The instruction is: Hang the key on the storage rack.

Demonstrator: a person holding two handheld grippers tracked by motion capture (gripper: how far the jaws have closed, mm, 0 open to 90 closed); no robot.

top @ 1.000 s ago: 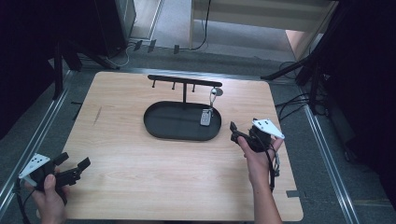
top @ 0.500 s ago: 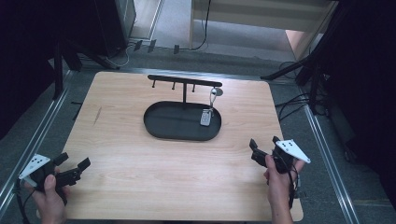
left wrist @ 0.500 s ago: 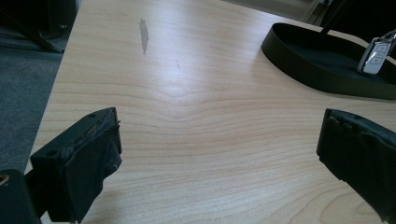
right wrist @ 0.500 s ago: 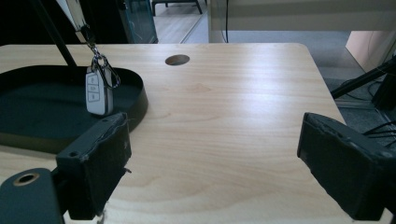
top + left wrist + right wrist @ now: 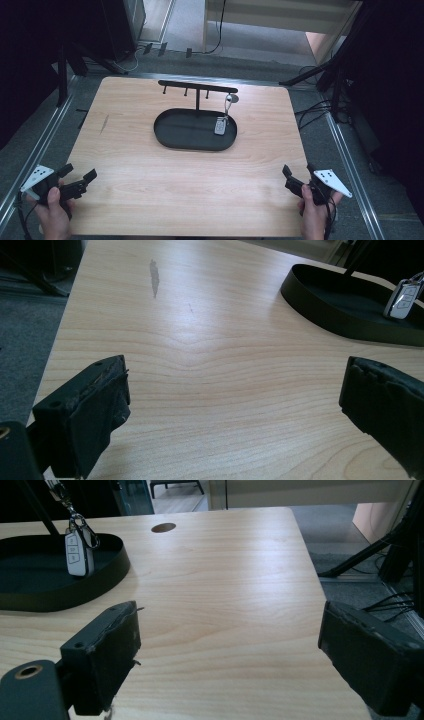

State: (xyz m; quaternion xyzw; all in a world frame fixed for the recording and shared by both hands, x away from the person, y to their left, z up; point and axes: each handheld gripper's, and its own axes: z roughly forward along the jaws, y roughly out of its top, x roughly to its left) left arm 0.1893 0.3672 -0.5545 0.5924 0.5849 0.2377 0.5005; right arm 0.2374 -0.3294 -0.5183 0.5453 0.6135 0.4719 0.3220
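Left gripper [image 5: 79, 182]: open, empty, at 8 o'clock on bench [image 5: 150, 190].
Right gripper [image 5: 298, 176]: open, empty, at 4 o'clock.
Key [image 5: 220, 125]: hung over tray [image 5: 175, 140].

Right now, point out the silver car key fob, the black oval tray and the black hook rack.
silver car key fob [image 5: 220, 125], high view, button face.
black oval tray [image 5: 172, 136], high view, bare floor at left.
black hook rack [image 5: 195, 85], high view, top bar.
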